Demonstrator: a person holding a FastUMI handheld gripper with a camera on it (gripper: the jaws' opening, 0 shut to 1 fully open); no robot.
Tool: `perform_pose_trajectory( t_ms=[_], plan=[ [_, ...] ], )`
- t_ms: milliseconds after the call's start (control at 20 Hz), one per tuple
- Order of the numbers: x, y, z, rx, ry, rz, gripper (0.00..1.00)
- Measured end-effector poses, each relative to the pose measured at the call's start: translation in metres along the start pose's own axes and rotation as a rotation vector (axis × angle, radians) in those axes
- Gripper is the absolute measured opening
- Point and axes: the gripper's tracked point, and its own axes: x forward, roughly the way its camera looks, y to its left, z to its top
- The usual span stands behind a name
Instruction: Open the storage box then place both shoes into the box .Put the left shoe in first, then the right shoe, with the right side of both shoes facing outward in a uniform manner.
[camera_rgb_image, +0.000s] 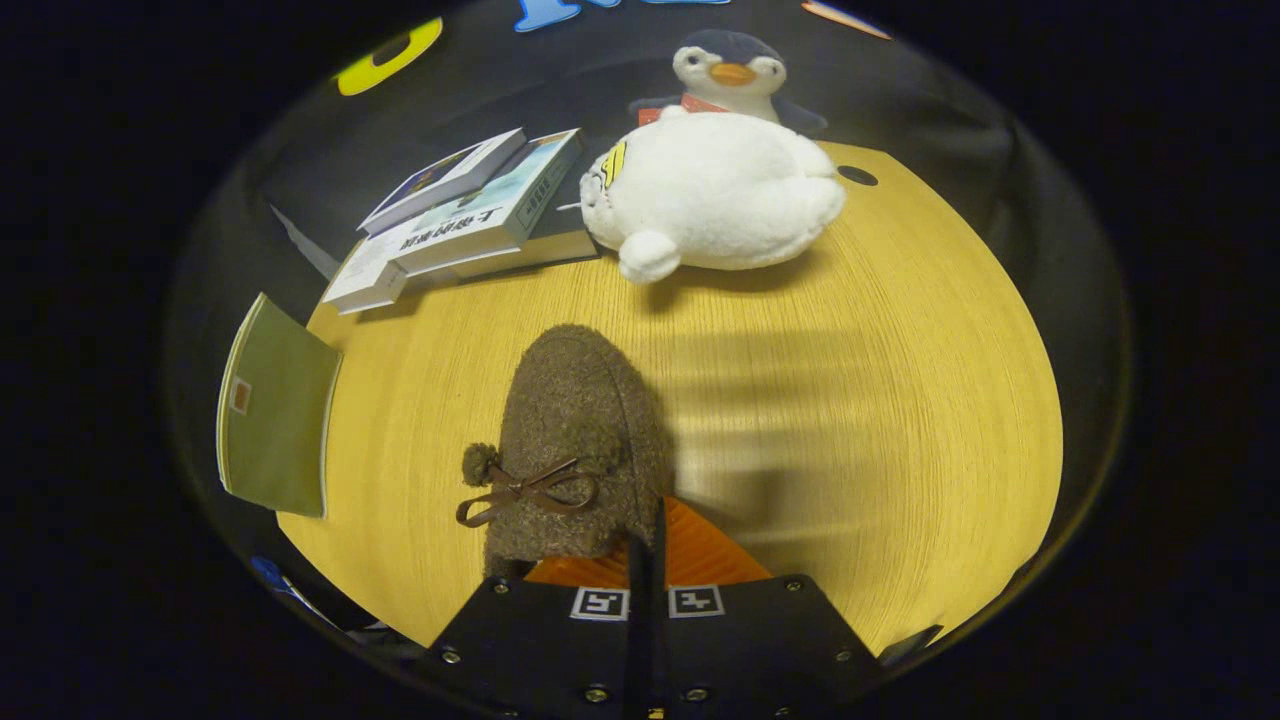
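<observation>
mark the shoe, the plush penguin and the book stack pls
brown fuzzy shoe (575, 420): gripper view, on its toe, ahead of the closed gripper (647, 545).
plush penguin (715, 190): gripper view, on its white belly.
book stack (470, 215): gripper view, on the top cover.

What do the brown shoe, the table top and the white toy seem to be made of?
The brown shoe, just ahead of the tool, whose fingers look closed together: fuzzy, fleece-like fabric, matte, with a thin bow that may be leather. The table top: wood or wood-look laminate, judging by fine straight grain and a soft sheen. The white plush toy: soft pile fabric, stuffed.
</observation>
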Motion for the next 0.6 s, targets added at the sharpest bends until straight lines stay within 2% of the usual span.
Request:
perform_pose_trajectory(
  t_ms=[300, 600],
  plan=[
    [-0.057, 0.049, 0.026, 0.034, -0.051, 0.025, 0.0],
    [-0.099, 0.121, 0.058, -0.012, -0.094, 0.045, 0.0]
  ],
)
